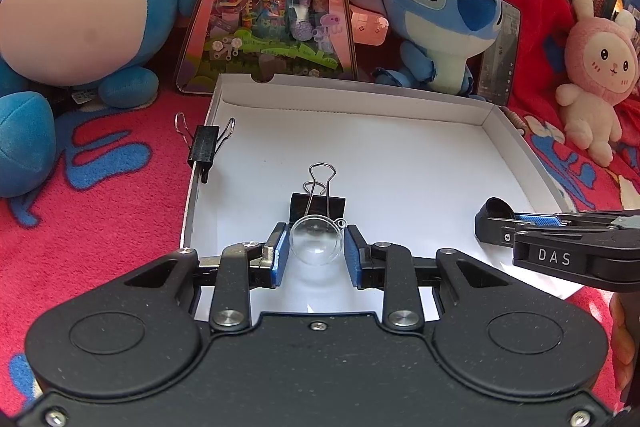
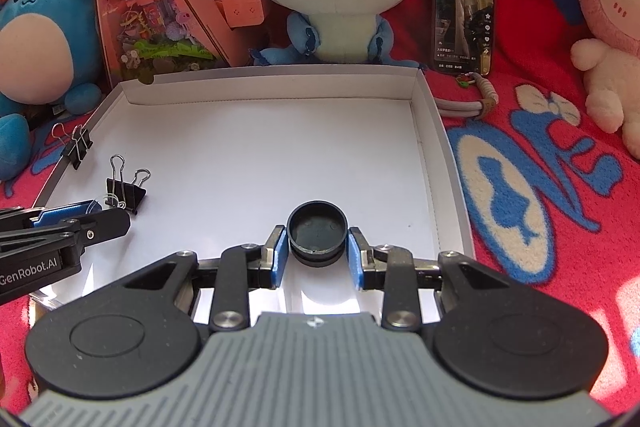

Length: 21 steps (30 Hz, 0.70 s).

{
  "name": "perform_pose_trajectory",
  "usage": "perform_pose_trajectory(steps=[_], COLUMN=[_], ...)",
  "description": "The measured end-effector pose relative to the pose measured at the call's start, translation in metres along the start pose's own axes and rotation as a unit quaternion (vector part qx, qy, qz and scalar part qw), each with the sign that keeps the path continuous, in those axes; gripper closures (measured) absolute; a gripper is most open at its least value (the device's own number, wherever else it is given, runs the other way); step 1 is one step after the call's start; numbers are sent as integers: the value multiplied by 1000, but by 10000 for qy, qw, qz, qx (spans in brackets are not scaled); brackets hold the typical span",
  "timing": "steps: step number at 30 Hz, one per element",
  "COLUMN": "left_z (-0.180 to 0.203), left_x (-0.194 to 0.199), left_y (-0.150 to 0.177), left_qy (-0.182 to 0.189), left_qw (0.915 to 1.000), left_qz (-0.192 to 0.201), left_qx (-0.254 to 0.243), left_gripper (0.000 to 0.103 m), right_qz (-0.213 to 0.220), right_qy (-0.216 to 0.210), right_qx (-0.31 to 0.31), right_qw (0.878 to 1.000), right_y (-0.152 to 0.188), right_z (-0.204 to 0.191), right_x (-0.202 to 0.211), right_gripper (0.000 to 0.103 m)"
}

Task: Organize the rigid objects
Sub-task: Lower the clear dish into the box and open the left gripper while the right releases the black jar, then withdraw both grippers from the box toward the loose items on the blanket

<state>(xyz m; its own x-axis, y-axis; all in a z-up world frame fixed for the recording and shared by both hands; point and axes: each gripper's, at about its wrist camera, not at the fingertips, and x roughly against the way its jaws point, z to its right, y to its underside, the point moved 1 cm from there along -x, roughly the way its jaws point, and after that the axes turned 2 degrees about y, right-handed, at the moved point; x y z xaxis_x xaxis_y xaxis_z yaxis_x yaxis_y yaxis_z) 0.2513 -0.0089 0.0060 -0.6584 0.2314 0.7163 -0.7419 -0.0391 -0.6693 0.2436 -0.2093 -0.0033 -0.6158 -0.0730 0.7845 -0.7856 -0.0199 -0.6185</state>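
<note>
Clear glassy half-dome (image 1: 316,241) pinched between left gripper (image 1: 316,253) blue pads, over white cardboard tray (image 1: 400,155), right gripper (image 2: 318,253) clamped on round black cap (image 2: 317,229), possibly plastic, black metal binder clip (image 1: 318,205) just behind the dome.

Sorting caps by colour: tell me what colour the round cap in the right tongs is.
Black; the round cap shows best in the right wrist view.

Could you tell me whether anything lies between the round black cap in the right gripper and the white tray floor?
Nothing visible does: under the round black cap the white tray is bare; the binder clips lie far left.
</note>
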Motion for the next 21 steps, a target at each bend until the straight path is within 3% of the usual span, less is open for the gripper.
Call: perform_pose_trajectory(steps=[4, 9, 14, 21], left_z=[3, 11, 10, 8], left_x=[0, 9, 30, 67], left_y=[1, 3, 7, 26], left_qy=[118, -57, 59, 251], left_qw=[9999, 9997, 9995, 9982], left_qz=[-2, 104, 194, 381], left_qx=[-33, -213, -260, -401], left_gripper=[63, 34, 22, 17], right_qz=[51, 157, 337, 721], right_qy=[40, 5, -4, 8], right_qx=[67, -10, -84, 294], right_qw=[10000, 9999, 9994, 9970], right_y=[2, 5, 10, 28], right_z=[-2, 0, 6, 1], right_x=[0, 3, 16, 48], right_gripper=[67, 42, 33, 19])
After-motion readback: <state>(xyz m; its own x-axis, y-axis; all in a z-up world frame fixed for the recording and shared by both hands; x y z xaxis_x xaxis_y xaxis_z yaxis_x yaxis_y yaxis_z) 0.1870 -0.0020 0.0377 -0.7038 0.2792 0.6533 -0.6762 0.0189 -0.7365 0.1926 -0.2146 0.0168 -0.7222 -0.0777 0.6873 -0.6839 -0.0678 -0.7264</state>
